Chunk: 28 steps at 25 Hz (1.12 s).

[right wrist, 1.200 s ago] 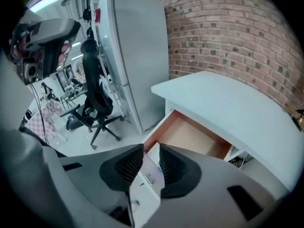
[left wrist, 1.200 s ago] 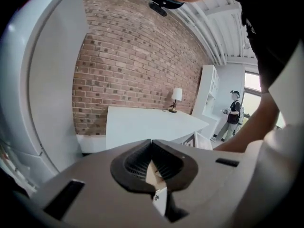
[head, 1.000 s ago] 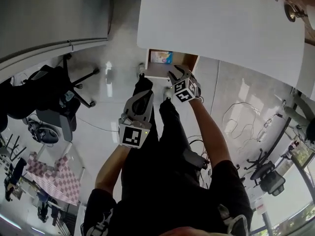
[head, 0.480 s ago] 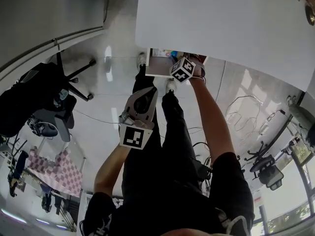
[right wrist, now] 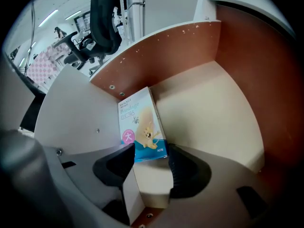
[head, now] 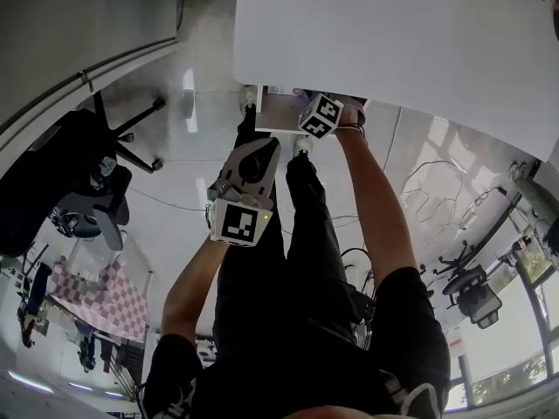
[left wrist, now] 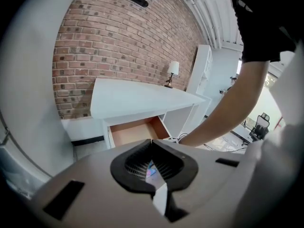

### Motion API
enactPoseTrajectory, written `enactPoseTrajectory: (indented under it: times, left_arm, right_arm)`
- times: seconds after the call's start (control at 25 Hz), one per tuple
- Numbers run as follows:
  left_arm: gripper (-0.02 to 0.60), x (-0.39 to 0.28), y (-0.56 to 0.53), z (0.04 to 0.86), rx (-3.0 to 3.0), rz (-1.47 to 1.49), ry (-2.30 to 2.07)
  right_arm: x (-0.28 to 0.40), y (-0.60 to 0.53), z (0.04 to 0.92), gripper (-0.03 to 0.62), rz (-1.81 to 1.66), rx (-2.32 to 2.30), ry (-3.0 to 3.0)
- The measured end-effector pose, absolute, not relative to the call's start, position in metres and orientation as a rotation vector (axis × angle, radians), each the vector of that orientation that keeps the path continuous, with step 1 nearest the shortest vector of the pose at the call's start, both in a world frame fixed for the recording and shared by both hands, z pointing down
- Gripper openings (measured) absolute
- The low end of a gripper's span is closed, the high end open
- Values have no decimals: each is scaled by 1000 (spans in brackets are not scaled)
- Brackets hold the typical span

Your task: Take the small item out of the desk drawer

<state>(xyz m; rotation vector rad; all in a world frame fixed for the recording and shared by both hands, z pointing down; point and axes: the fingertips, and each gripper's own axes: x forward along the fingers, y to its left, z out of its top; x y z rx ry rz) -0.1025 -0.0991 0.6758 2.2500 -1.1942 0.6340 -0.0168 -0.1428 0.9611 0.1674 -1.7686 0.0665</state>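
Observation:
The desk drawer (head: 272, 113) stands pulled out under the white desk (head: 393, 33). Inside it a small blue-and-white bandage box (right wrist: 141, 125) lies flat against the drawer's left wall (right wrist: 156, 56). My right gripper (right wrist: 150, 156) reaches into the drawer, open, with the box's near end between its jaw tips and a small gap on each side. In the head view only its marker cube (head: 320, 116) shows at the drawer's mouth. My left gripper (head: 259, 149) hangs back above the person's legs, shut and holding nothing; from it the open drawer (left wrist: 135, 132) shows ahead.
A black office chair (head: 92, 190) stands on the glossy floor at the left. Cables (head: 437, 199) trail over the floor at the right. A small lamp (left wrist: 173, 69) stands on the desk's far end before a brick wall (left wrist: 118, 46).
My right gripper has gone deeper into the drawer and its jaws have widened around the box. The box, seen earlier in the head view, is now covered. The left gripper has barely moved.

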Motion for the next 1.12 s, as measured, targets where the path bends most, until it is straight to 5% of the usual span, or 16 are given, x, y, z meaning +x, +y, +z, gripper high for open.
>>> enactPoseTrajectory:
  times: [0.32, 0.44, 0.56, 1.12]
  left_arm:
    - [15, -96, -117, 736, 2424, 1086, -1089]
    - [113, -85, -119, 770, 2498, 1361, -905]
    - [144, -71, -127, 795, 2560, 1556, -732]
    - [210, -54, -126, 897, 2479, 1950, -231]
  right_arm:
    - [-15, -130, 940, 221, -63, 149, -1804]
    - [-12, -125, 934, 218, -86, 156, -1814]
    - [-5, -125, 929, 213, -101, 165, -1817]
    - [-3, -115, 923, 201, -244, 128, -1845]
